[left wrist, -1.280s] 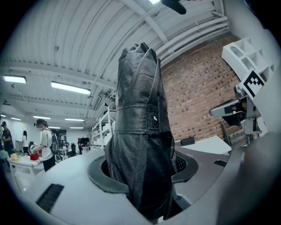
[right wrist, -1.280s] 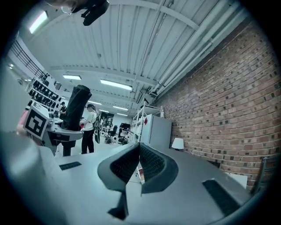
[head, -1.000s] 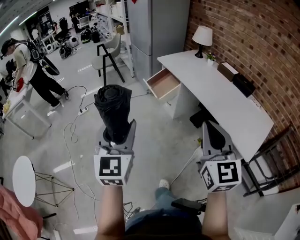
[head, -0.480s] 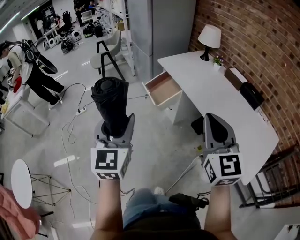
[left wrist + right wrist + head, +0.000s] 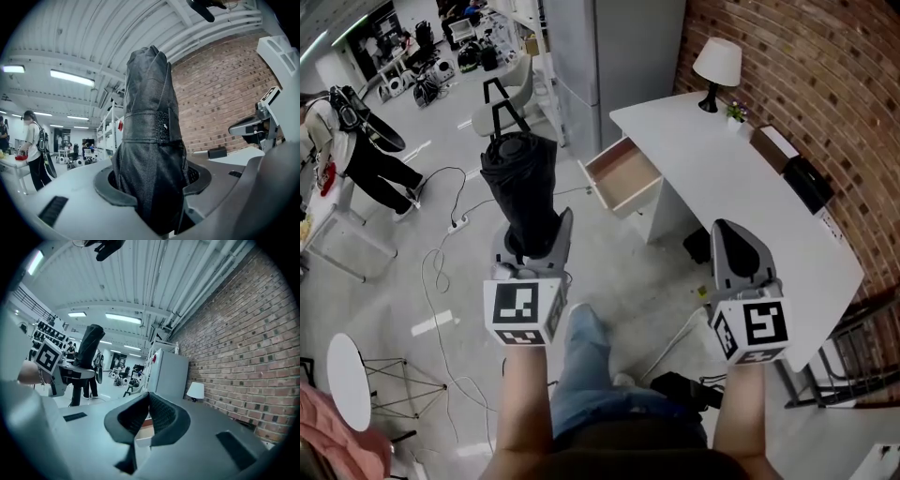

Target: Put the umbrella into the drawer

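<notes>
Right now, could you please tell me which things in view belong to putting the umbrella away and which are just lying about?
For the job:
umbrella, gripped by the left gripper
open drawer of the desk

Just lying about:
lamp
chair
round side table
black box on the desk

readable text: we find none in any view
left marker cube (image 5: 523,312): coded black-white squares only, 8 o'clock in head view
right marker cube (image 5: 753,330): same, 4 o'clock
red tag on shelving (image 5: 120,125): too small to read
</notes>
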A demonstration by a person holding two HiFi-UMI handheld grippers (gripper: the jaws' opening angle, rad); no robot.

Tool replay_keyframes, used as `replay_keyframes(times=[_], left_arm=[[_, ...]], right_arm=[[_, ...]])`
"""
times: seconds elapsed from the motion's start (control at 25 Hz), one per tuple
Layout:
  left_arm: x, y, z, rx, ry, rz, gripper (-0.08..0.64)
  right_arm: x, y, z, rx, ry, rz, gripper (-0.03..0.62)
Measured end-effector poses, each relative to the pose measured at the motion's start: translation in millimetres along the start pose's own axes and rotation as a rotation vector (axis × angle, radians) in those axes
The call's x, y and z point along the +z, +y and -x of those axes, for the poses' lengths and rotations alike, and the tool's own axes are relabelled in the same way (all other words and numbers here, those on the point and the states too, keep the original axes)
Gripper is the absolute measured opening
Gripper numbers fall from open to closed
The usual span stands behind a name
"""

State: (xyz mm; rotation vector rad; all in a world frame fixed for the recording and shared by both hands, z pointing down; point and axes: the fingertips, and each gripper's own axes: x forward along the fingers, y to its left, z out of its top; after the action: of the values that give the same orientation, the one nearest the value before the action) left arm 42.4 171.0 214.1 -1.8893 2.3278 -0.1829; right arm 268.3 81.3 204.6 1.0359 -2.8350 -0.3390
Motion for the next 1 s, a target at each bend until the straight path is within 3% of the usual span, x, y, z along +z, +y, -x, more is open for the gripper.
replay_keyframes(times=[0.28, 0.56, 0.76, 1.0], left_arm=[[-25, 21, -66, -0.081, 0.005, 0.003, 0.225], [-53, 80, -161, -0.150, 0.036, 0.035, 0.229], [-78, 129, -227, -0.202, 0.072, 0.062, 0.229], [-105, 161, -292, -0.280, 0.124, 0.084, 0.230]], right_arm=[[-17, -5, -60, -0.039, 0.041, 0.018, 0.000], [-21, -6, -164, -0.094, 0.089, -0.002, 0.000], [-24, 7, -243, -0.085, 0.110, -0.098, 0.000], [-40, 5, -307, -0.143, 0.174, -0.172, -0.001]])
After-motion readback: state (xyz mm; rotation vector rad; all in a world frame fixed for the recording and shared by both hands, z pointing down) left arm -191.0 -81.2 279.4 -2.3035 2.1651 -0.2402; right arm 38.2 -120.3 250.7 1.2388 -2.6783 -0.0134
